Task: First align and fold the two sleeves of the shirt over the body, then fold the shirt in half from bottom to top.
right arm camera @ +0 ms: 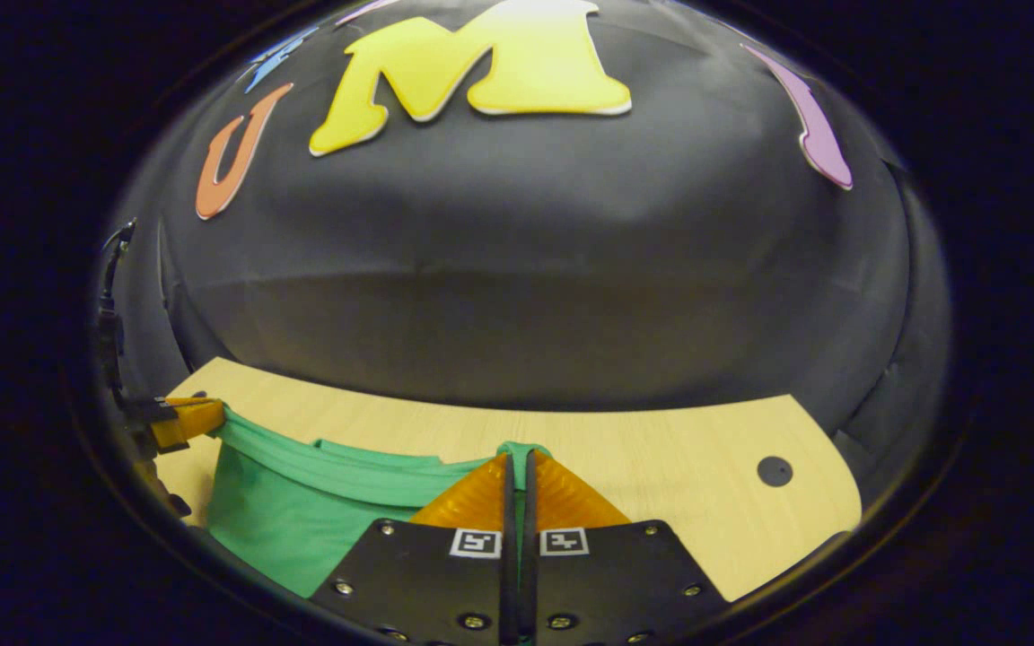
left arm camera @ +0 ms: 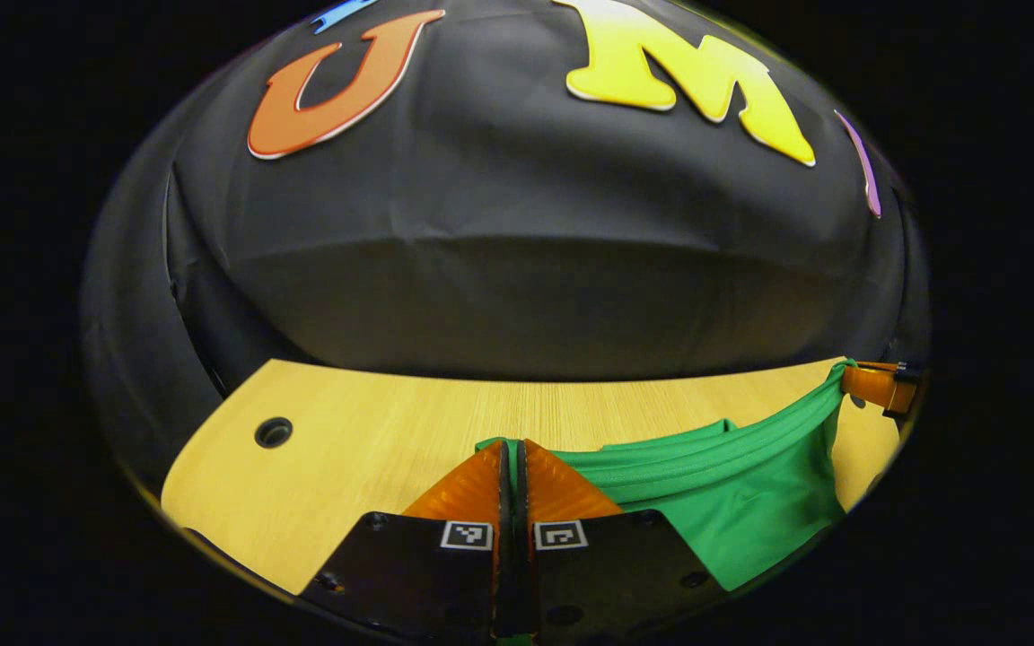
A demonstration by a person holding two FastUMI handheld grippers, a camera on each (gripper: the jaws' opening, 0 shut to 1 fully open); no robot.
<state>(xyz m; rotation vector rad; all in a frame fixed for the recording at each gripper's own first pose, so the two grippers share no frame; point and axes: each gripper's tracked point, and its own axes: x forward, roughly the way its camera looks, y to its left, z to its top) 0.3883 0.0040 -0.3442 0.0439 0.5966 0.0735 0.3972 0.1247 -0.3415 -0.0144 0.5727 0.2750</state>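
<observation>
- Black cloth hangs as the back wall behind a pale wooden table (left arm camera: 373,422), which has a small round hole (left arm camera: 273,432) toward its left end in the left gripper view.
- Left gripper view: the left gripper (left arm camera: 513,449) has its two fingers pressed together on a corner of the green shirt (left arm camera: 732,502), with a sliver of green cloth showing at the tips. From that pinch the shirt's edge runs in a taut, slightly sagging band away to the right, where the right gripper (left arm camera: 876,384) holds the far corner. Below the band the cloth hangs loose toward the camera, lifted above the table rather than lying flat on it.
- Right gripper view: the right gripper (right arm camera: 519,459) is likewise clamped on the shirt (right arm camera: 284,511), green fabric peeking between its fingertips. The stretched edge leads off left of this gripper to the left gripper (right arm camera: 189,417). The table (right arm camera: 679,467) lies bare to the right of the shirt, with a round hole (right arm camera: 775,470) near its end.
- Handling, as a judgement: the shirt looks thin, light and limp, with a slight sheen that suggests it may slide on the smooth wood. It will not hold a shape, so it wants a grip at two corners or along a hem, kept taut between the grippers, so the fold lands straight and without bunching.
</observation>
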